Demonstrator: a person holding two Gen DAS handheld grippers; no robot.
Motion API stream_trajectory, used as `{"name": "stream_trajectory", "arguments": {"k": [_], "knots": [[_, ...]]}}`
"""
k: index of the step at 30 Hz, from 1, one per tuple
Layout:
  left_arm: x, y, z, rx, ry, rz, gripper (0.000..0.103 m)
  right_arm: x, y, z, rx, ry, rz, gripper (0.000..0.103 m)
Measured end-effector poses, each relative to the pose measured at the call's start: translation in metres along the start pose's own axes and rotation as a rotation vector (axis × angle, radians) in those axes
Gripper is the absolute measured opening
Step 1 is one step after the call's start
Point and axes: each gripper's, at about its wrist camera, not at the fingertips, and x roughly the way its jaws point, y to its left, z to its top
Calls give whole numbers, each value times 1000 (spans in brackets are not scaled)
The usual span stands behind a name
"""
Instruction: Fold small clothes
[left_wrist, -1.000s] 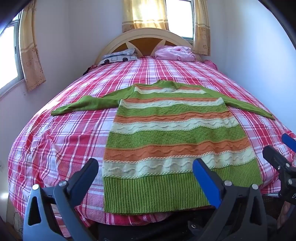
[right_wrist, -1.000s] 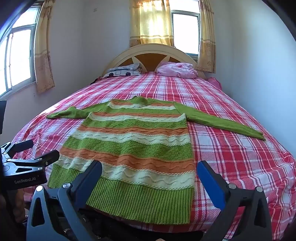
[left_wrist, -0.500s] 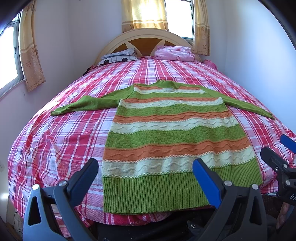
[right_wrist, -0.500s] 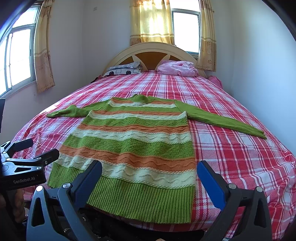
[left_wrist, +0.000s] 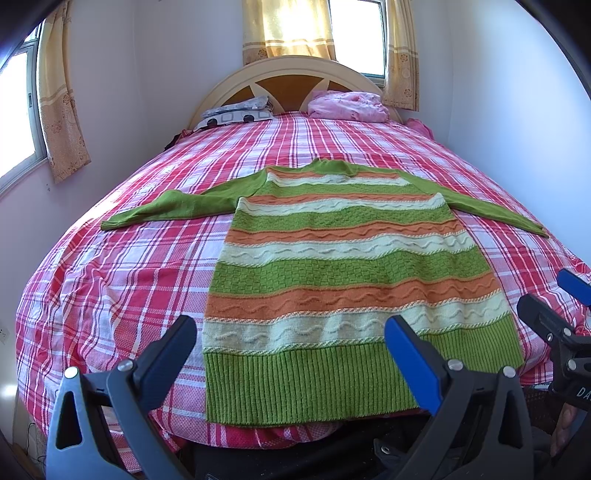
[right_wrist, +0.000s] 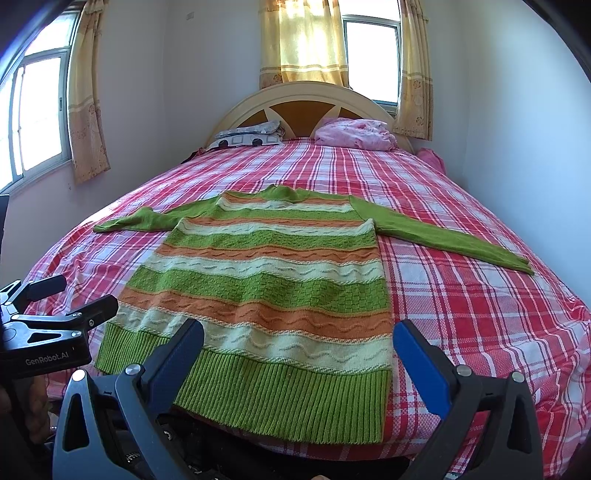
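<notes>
Flat on bed (left_wrist: 110, 280), striped sweater (left_wrist: 343, 266), both grippers' jaws spread, empty.

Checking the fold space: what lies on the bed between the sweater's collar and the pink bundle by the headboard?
Only bare plaid sheet lies between the sweater collar and the pink bundle; both wrist views show it.

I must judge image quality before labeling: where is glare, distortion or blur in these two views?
Left wrist view: window blown out white, bed bulges from fisheye, sweater sharp. Right wrist view: sunlit curtain glares, corners black, the knit texture crisp.
</notes>
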Motion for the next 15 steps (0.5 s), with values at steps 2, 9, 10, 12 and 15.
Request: {"name": "stream_trajectory", "arguments": {"k": [2,9,10,12,15], "knots": [[0,-1,0,0,0,0,103,0,0,0,0,1,0,102],[0,-1,0,0,0,0,103,1,0,0,1,3,2,102],[0,-1,0,1,0,0,103,1,0,0,1,4,2,102],[0,-1,0,0,0,1,103,1,0,-1,2,4,3,102],[0,-1,0,0,1,0,103,1,0,-1,2,5,3,102]]}}
